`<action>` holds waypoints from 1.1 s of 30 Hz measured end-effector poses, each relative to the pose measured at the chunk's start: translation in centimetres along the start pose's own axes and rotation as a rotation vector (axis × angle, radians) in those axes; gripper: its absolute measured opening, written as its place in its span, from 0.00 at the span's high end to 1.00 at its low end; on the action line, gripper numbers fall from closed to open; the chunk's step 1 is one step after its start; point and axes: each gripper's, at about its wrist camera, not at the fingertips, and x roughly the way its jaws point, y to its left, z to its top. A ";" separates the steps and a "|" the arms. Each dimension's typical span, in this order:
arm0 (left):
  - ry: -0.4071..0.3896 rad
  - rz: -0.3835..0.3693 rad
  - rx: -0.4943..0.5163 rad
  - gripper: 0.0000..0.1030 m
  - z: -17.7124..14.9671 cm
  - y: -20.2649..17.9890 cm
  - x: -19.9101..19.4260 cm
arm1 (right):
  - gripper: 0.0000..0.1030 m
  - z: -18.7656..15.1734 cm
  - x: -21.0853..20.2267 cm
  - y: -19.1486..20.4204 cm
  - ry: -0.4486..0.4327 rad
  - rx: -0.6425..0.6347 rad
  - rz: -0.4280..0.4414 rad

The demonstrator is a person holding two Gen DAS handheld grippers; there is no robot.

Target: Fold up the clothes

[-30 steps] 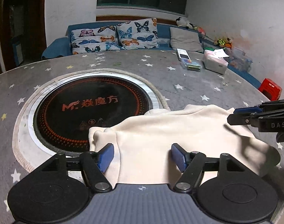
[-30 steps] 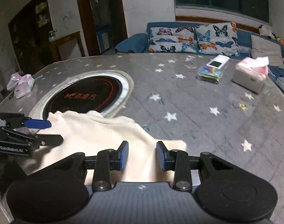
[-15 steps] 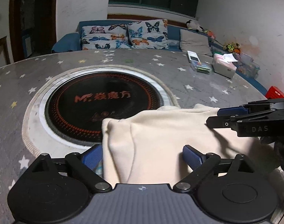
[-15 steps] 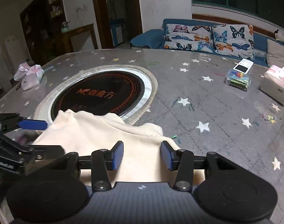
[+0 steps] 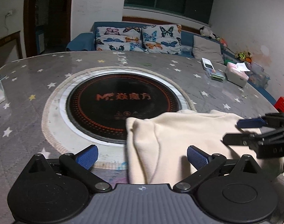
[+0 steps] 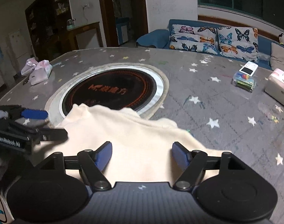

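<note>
A cream garment (image 5: 179,136) lies folded on the grey star-patterned table at the near edge, its far corner overlapping the black round hotplate (image 5: 123,100). It also shows in the right wrist view (image 6: 134,140). My left gripper (image 5: 142,156) is open wide above the garment's left edge, holding nothing. My right gripper (image 6: 141,154) is open wide above the garment's near right part, holding nothing. Each gripper shows from the side in the other's view: the right gripper (image 5: 254,130) and the left gripper (image 6: 33,123).
A white tissue box (image 5: 236,74), a clear box of small items (image 5: 215,74) and a remote (image 5: 207,63) sit at the table's far right. A pink bag (image 6: 39,71) lies far left. A blue sofa with butterfly cushions (image 5: 138,39) stands behind the table.
Both grippers have opened wider and pulled back and up from the garment. The left gripper has shifted left, so the garment's left edge now lies between its fingers.
</note>
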 end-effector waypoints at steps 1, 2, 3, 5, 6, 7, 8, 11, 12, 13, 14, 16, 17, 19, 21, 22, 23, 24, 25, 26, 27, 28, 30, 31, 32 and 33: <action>-0.005 0.004 -0.004 0.00 0.0 0.2 -0.2 | 0.26 -0.2 0.0 0.0 0.004 0.003 -0.003; -0.010 0.003 -0.010 0.00 0.0 0.4 -0.3 | 0.25 -0.2 0.1 0.1 0.006 0.005 -0.006; -0.017 0.001 -0.018 0.00 0.1 0.6 -0.5 | 0.23 -0.3 0.1 0.2 0.007 0.004 -0.010; -0.034 0.004 -0.025 0.00 0.2 0.9 -0.9 | 0.20 -0.3 0.2 0.3 0.007 0.003 -0.022; -0.042 0.006 -0.028 0.00 0.2 0.9 -1.0 | 0.20 -0.4 0.3 0.3 0.008 0.002 -0.027; -0.047 0.010 -0.031 0.00 0.3 1.0 -1.1 | 0.19 -0.4 0.4 0.4 0.009 0.001 -0.031; -0.052 0.013 -0.035 0.00 0.3 1.1 -1.2 | 0.18 -0.5 0.5 0.4 0.011 0.002 -0.034; -0.055 0.015 -0.059 0.00 0.4 1.3 -1.4 | 0.14 -0.7 0.6 0.4 0.010 0.013 -0.047; -0.064 0.014 -0.067 0.00 0.4 1.4 -1.6 | 0.13 -0.8 0.6 0.3 0.009 0.019 -0.047; -0.073 0.014 -0.075 0.00 0.4 1.5 -1.7 | 0.13 -0.8 0.6 0.2 0.008 0.024 -0.046; -0.083 0.013 -0.083 0.00 0.3 1.6 -1.8 | 0.11 -0.8 0.7 0.2 0.008 0.030 -0.046; -0.110 0.010 -0.093 0.00 0.3 1.7 -2.2 | 0.09 -0.9 0.8 0.0 0.009 0.043 -0.041; -0.112 0.013 -0.096 0.00 0.3 1.7 -2.3 | 0.07 -0.9 0.8 0.0 0.011 0.045 -0.035; -0.102 0.019 -0.105 0.00 0.4 1.7 -2.3 | 0.01 -0.9 0.9 0.0 0.017 0.050 -0.021; -0.097 0.023 -0.115 0.00 0.4 1.6 -2.3 | 0.00 -0.9 1.1 0.1 0.022 0.050 -0.012; -0.095 0.025 -0.115 0.00 0.4 1.6 -2.3 | 0.00 -0.9 1.2 0.3 0.023 0.042 -0.019; -0.092 0.026 -0.112 0.00 0.4 1.5 -2.3 | 0.00 -0.9 1.2 0.4 0.022 0.038 -0.023; -0.089 0.029 -0.109 0.00 0.4 1.4 -2.3 | 0.00 -0.9 1.2 0.4 0.020 0.040 -0.024; -0.082 0.031 -0.110 0.00 0.3 1.4 -2.2 | 0.00 -1.0 1.2 0.4 0.018 0.042 -0.025; -0.075 0.033 -0.110 0.00 0.3 1.5 -2.1 | 0.00 -1.0 1.2 0.4 0.016 0.042 -0.025; -0.068 0.036 -0.111 0.00 0.3 1.5 -2.1 | 0.00 -1.1 1.2 0.4 0.014 0.042 -0.024; -0.063 0.039 -0.114 0.00 0.2 1.5 -2.0 | 0.00 -1.1 1.2 0.4 0.013 0.042 -0.024; -0.051 0.047 -0.119 0.00 0.1 1.6 -1.9 | 0.00 -1.1 1.3 0.4 0.017 0.040 -0.025; -0.045 0.051 -0.122 0.00 0.1 1.6 -1.9 | 0.00 -1.0 1.3 0.5 0.019 0.039 -0.026; -0.040 0.052 -0.124 0.00 0.0 1.6 -1.8 | 0.00 -1.0 1.3 0.5 0.020 0.038 -0.027; -0.035 0.052 -0.126 0.00 0.0 1.5 -1.8 | 0.00 -1.0 1.3 0.5 0.020 0.039 -0.027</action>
